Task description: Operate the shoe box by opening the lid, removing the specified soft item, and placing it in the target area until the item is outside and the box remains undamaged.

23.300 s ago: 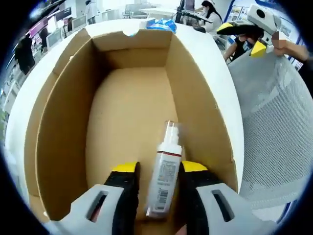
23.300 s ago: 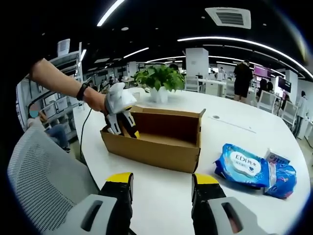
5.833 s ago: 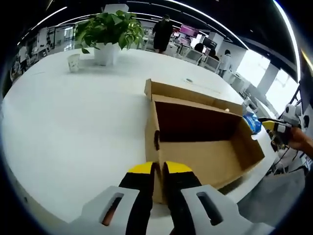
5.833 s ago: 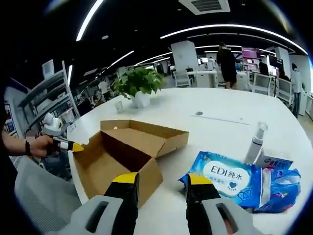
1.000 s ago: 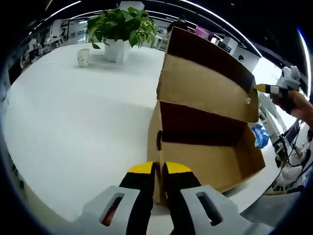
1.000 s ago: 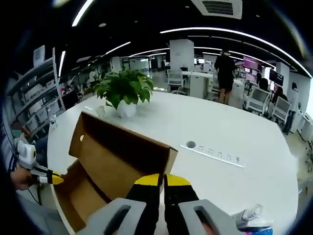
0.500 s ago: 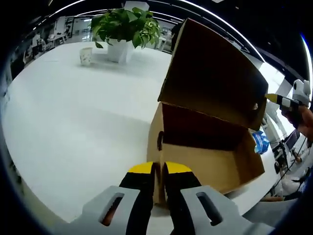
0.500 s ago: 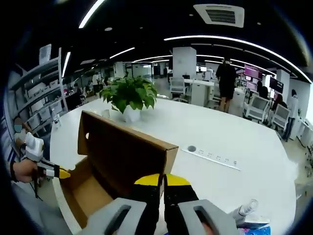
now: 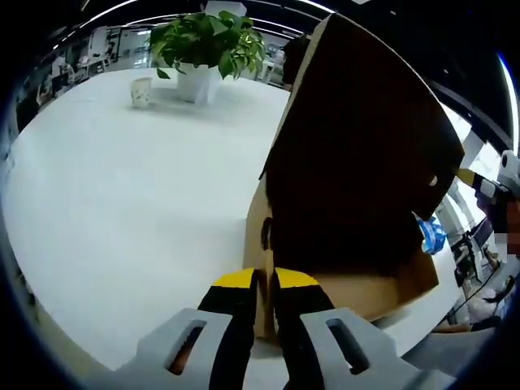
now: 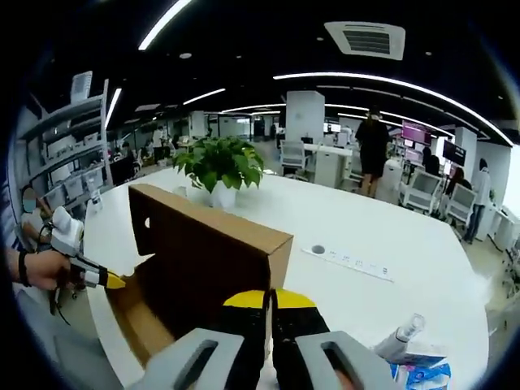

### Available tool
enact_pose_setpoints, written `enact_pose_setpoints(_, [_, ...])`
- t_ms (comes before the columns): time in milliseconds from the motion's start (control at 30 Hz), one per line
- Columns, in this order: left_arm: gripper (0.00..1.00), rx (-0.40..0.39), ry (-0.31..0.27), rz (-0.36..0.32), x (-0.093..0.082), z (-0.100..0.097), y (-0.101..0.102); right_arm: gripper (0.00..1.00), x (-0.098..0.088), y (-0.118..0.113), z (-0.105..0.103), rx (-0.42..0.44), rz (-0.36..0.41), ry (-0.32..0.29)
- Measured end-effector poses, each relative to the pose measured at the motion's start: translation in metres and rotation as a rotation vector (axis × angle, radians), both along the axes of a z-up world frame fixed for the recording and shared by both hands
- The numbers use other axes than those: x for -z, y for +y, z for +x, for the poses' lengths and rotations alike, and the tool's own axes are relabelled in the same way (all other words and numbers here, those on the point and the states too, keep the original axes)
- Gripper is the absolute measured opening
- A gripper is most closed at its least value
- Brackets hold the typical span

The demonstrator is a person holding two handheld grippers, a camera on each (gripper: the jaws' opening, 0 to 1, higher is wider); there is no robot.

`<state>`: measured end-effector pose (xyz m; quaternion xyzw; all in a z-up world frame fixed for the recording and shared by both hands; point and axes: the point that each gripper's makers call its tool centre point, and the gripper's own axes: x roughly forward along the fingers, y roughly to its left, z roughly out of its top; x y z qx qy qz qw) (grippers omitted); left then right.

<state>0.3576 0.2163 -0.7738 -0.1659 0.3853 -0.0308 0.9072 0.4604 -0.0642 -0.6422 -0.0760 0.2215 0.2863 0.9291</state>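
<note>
Now both claws pinch cardboard: left claw point(image 9: 265, 280) box wall point(image 9: 258, 244), right claw point(image 10: 269, 302) lid point(image 10: 207, 244).

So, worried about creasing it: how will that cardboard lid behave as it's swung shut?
The lid is thin cardboard gripped at one edge, so it will probably flex. The box looks light and might shift without the left tongs clamping its wall.

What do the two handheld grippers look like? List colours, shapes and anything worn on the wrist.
The left gripper and right gripper match: pale grey moulded bodies with slot-shaped openings, black jaws and yellow tips. In the right gripper view, the hand on the left gripper has a dark band at the wrist.
</note>
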Motion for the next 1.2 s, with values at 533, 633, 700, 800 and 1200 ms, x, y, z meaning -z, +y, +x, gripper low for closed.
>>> enact_pose_setpoints(533, [0.07,0.057,-0.002,-0.006,0.001,-0.003,-0.002,0.00,0.019,-0.001,-0.055,0.025,-0.016,-0.018])
enact_pose_setpoints(633, [0.07,0.068,-0.002,-0.006,0.001,-0.003,-0.002,0.00,0.022,-0.001,-0.060,0.032,-0.014,-0.018])
enact_pose_setpoints(700, [0.08,0.080,-0.002,-0.003,0.002,-0.003,-0.002,0.00,0.024,-0.001,-0.063,0.033,-0.019,-0.021])
enact_pose_setpoints(800, [0.08,0.096,0.000,-0.007,0.001,-0.003,-0.003,0.00,0.026,-0.001,-0.067,0.039,-0.013,-0.018])
enact_pose_setpoints(1200, [0.17,0.175,-0.107,0.081,-0.031,0.001,0.008,0.00,0.032,0.000,-0.077,0.060,0.009,-0.029])
